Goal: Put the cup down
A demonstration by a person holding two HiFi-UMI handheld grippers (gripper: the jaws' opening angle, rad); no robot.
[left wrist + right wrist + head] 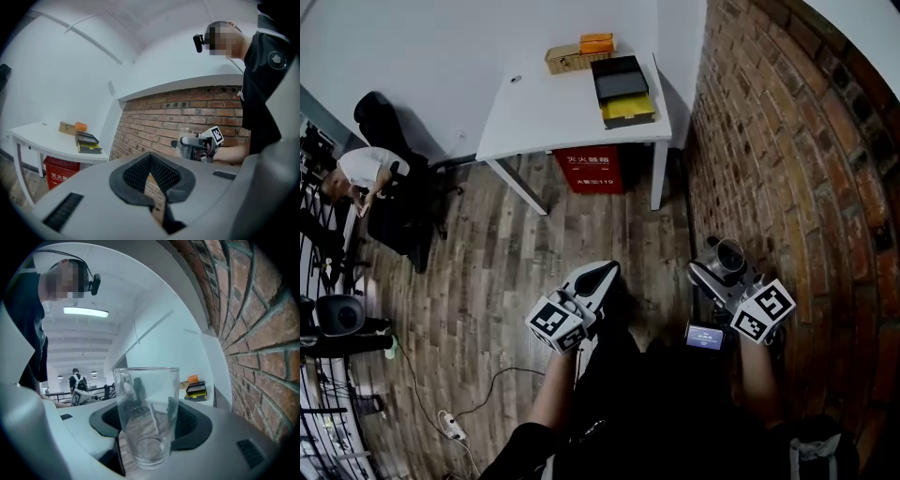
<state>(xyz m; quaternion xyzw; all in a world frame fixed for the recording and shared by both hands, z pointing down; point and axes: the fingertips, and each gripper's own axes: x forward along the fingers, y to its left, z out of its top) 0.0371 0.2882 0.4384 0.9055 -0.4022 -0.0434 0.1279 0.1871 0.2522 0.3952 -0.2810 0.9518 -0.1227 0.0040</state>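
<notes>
A clear, empty glass cup stands upright between the dark pads of my right gripper, which is shut on it. In the head view the cup is seen from above in that gripper, held in the air close to the brick wall. The left gripper view shows the cup from the side. My left gripper hangs beside it over the wooden floor, pointing at the table. Its jaws meet with nothing between them.
A white table stands ahead with a woven box, an orange item and a black tray on a yellow one. A red box sits beneath it. The brick wall runs along the right. A person sits at the left; cables lie on the floor.
</notes>
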